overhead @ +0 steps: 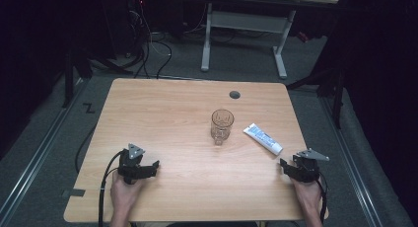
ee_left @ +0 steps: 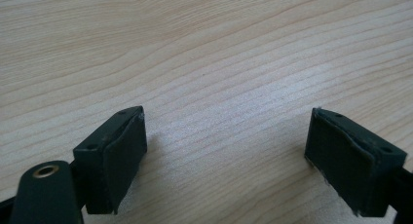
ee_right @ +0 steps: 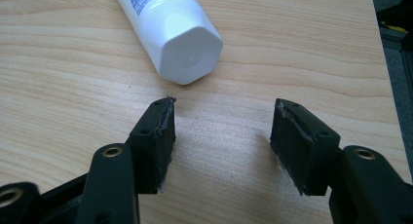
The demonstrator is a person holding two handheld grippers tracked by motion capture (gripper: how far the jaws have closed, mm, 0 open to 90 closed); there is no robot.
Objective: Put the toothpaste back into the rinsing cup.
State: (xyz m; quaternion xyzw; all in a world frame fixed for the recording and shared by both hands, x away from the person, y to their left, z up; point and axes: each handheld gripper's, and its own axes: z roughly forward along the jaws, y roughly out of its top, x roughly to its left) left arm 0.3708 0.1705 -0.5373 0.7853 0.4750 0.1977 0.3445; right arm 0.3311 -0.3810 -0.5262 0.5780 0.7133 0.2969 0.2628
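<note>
Step in hand, as I judge it: the approach to the tube (overhead: 263,138), not yet a grasp. My right claw (overhead: 291,169) sits at the lower right of the high view, low over the desk (overhead: 162,113), its jaws standing wide with nothing between them. In the right gripper view the tube lies at the upper middle of the frame, its white cap end (ee_right: 191,56) turned toward me and just beyond the tips of the pads (ee_right: 163,131); they do not touch it. In the high view the tube lies flat, right of centre, slanting down toward the right. A glass (overhead: 222,126) stands upright near it on its left, apart from it.

My left claw (overhead: 148,169) rests at the lower left of the high view, jaws wide and empty over bare wood.

Next move, in my judgement: push the right claw forward until the pads straddle the tube behind the cap, then close. The cap looks nearly as wide as the gap, so alignment must be square.
</note>
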